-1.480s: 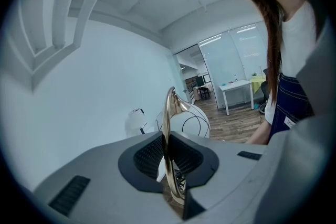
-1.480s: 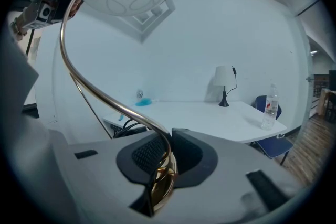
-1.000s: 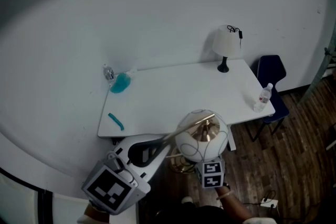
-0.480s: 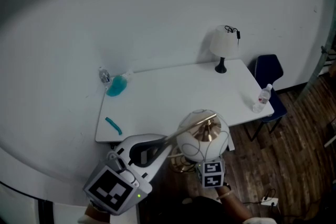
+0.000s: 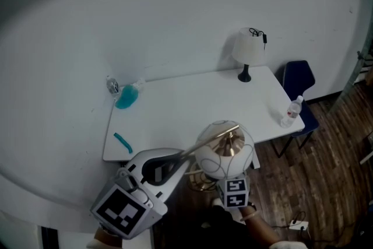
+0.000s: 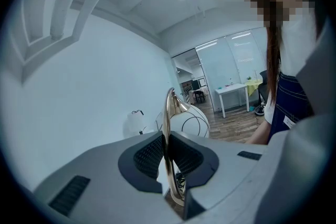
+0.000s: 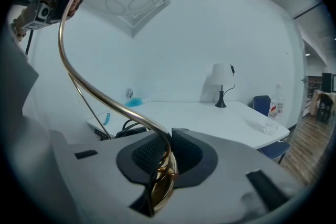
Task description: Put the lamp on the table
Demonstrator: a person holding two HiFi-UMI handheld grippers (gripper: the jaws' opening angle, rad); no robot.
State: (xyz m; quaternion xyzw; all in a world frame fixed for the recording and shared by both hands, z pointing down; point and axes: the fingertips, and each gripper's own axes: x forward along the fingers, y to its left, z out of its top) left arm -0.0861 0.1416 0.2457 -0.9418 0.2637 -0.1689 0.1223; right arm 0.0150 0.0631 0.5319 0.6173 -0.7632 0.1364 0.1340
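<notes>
Currently, lamp point(image 5: 224, 151) aloft at near edge of table point(image 5: 192, 102), left gripper point(image 6: 169, 162) and right gripper point(image 7: 165, 165) each clamped on its curved brass stem point(image 7: 127, 112).

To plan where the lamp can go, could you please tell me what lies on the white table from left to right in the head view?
Teal-blue rounded object → white-shaded table lamp with black stand → clear plastic water bottle.

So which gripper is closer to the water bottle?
Right. The right gripper, holding the lamp by its gold stem, is nearer the bottle end of the table. The left gripper grips the stem farther left, away from the bottle.
</notes>
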